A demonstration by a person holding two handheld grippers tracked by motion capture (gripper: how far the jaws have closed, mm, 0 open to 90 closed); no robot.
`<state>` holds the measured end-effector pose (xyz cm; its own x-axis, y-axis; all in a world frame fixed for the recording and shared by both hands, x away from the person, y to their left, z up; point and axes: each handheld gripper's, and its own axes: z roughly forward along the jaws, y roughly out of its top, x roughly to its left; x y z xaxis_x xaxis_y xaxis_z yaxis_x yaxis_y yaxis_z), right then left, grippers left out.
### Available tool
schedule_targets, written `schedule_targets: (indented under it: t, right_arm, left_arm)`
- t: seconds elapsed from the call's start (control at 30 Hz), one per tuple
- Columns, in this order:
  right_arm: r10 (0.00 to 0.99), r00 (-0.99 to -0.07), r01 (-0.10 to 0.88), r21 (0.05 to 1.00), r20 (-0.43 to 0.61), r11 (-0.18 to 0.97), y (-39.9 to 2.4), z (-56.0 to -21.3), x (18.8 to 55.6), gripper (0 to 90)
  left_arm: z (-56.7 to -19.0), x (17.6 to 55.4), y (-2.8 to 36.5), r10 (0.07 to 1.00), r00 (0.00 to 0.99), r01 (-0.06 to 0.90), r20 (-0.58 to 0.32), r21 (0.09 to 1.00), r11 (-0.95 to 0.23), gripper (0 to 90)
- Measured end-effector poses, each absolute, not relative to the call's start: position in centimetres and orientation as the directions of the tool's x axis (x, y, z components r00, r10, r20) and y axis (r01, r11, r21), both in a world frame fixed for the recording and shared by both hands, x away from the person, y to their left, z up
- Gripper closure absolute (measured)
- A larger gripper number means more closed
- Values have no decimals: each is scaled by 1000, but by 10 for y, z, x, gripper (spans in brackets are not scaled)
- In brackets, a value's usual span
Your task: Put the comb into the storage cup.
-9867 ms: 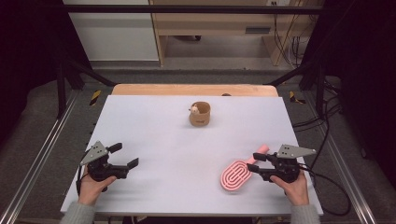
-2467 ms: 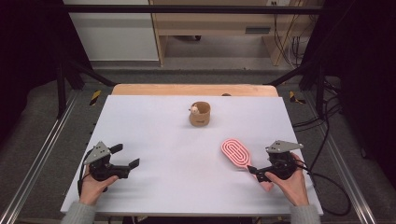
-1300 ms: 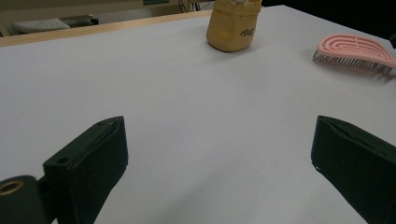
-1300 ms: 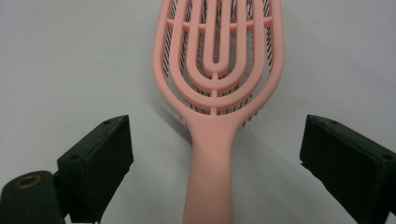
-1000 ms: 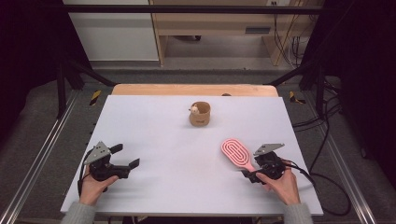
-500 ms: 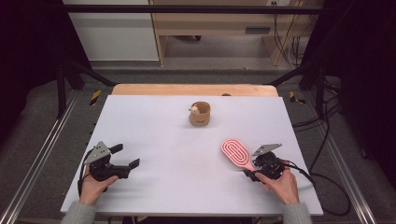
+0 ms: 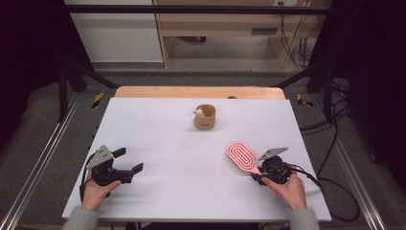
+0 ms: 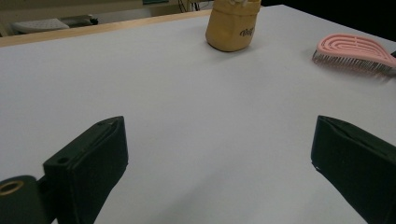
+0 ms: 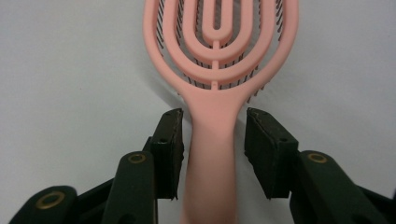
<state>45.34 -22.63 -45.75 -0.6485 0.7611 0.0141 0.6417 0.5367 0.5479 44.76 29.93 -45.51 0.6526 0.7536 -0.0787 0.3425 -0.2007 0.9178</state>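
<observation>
1. I am watching the right gripper [image 9: 214,154] straddling the handle of the pink hairbrush [image 9: 219,70] – its jaws have just been closing, yet in the right gripper view a thin gap is showing on each side of the handle, so the pads are not pressing on it yet.

2. In the high view the hairbrush [image 7: 242,156] is lying flat on the white table [image 7: 158,129], bristles down, at about 4 o'clock from the table's middle, with its head pointing toward 11 o'clock and its handle running back into the right gripper [image 7: 262,173].

3. The left gripper [image 7: 128,161] is resting near 8 o'clock, well apart from the brush; in the left gripper view its jaws are standing wide apart with nothing but bare table between them.

4. A small tan pot [image 7: 205,117] is sitting at 12 o'clock, far from both hands.

5. I am judging the risks from here:
   - The handle is narrowing and smooth, so a grip this close to the head could be sliding off as I lift.
   - The head is the heavy end – held by the handle alone, it could be drooping or twisting in the pads.
   - Pads scraping the table while closing could be nudging the brush sideways and leaving the grip off-centre.
</observation>
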Motion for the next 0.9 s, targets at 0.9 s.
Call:
schedule_targets:
  t: [0.9]
  right_arm:
    - [769, -639, 662, 519, 14, 541, -224, -459, 455, 693]
  left_arm:
    - [-455, 448, 300, 754, 653, 340, -77, 919, -200, 37]
